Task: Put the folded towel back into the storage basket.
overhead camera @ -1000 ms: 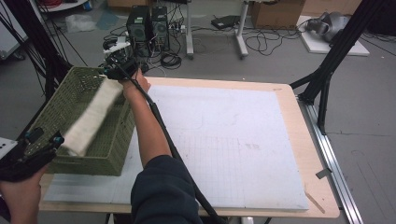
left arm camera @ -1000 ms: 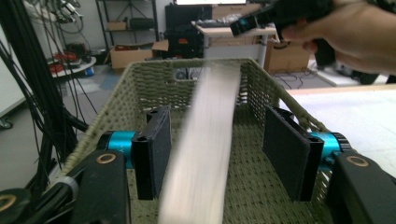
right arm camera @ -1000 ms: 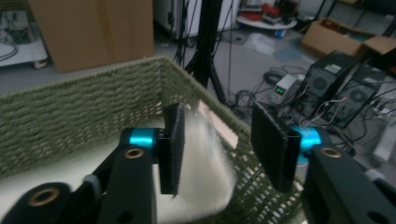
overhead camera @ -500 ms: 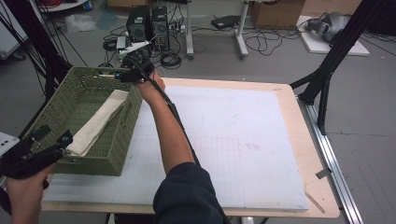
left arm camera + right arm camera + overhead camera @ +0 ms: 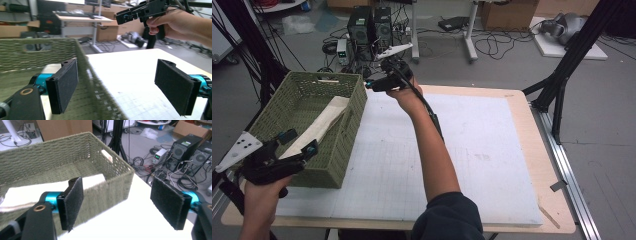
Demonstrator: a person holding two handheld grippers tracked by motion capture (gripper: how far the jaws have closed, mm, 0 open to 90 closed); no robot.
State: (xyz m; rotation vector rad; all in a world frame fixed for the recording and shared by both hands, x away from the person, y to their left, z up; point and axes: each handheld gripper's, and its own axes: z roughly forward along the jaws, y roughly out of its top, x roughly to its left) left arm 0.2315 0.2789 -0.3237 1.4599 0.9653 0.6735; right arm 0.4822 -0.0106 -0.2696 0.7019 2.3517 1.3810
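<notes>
So going from the left: the left gripper [image 5: 298,145] sits down around 8 o'clock on the table in the high view, held in the person's left hand [image 5: 259,192], right at the near end of the green woven basket [image 5: 354,107]. Its jaws have just been opening and now stand wide apart with nothing between them. In the left gripper view you can see the basket's near corner running up between the two black pads [image 5: 63,86], but neither pad looks like it's pressing on it.

The basket takes up the 9 to 10 o'clock part of the table, sitting on the white mat [image 5: 472,160]. Inside it lies the folded cream cloth [image 5: 319,125], running lengthwise along the bottom, with its far end leaning up against the basket's right-hand wall. The right gripper view shows the same cloth [image 5: 37,188] lying flat inside, behind the basket's wall.

Next over, the right gripper [image 5: 374,84] is up near 12 o'clock, just past the far right corner of the basket, held in the air by the right hand [image 5: 407,97] with the arm stretched out across the mat. Its jaws have also just been opening and are spread wide, nothing in them.
</notes>
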